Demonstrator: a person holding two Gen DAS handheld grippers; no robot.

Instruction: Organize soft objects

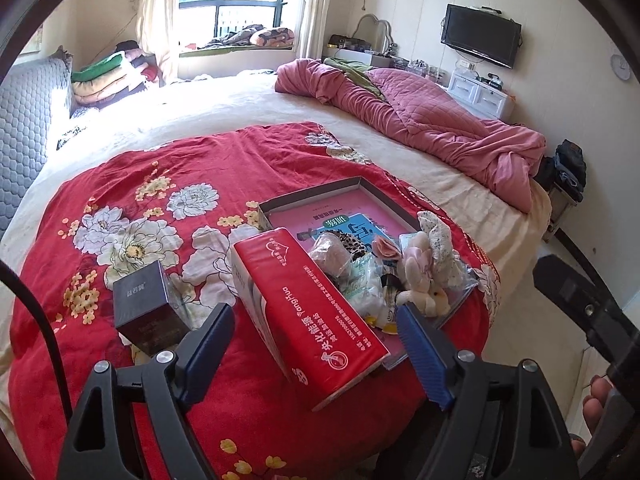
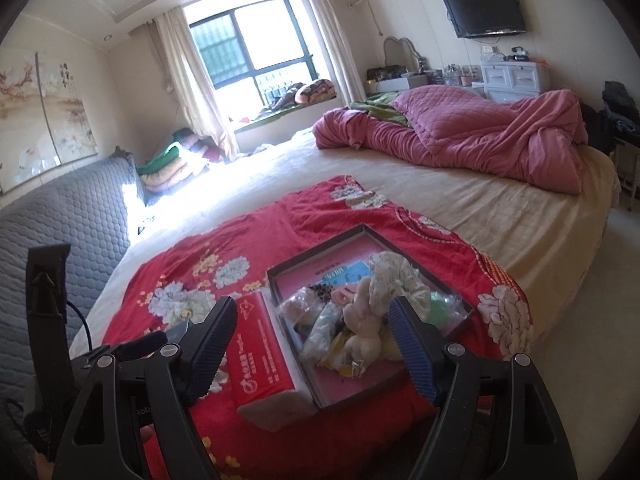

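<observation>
both claws released over the bed

left wrist view: our left gripper (image 1: 316, 330) stands released, nothing clamped. at twelve o'clock the long red tissue pack (image 1: 308, 312) leans on the shallow dark cardboard tray (image 1: 320, 194); at one o'clock inside lies the cream plush toy (image 1: 424, 280).

right wrist view: our right gripper (image 2: 312, 322) gapes empty, tray and plush at twelve o'clock.

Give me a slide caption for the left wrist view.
Open left gripper above a red tissue pack beside a shallow box of soft items.

Soft toys (image 2: 362, 330) in box (image 2: 320, 258)
</observation>
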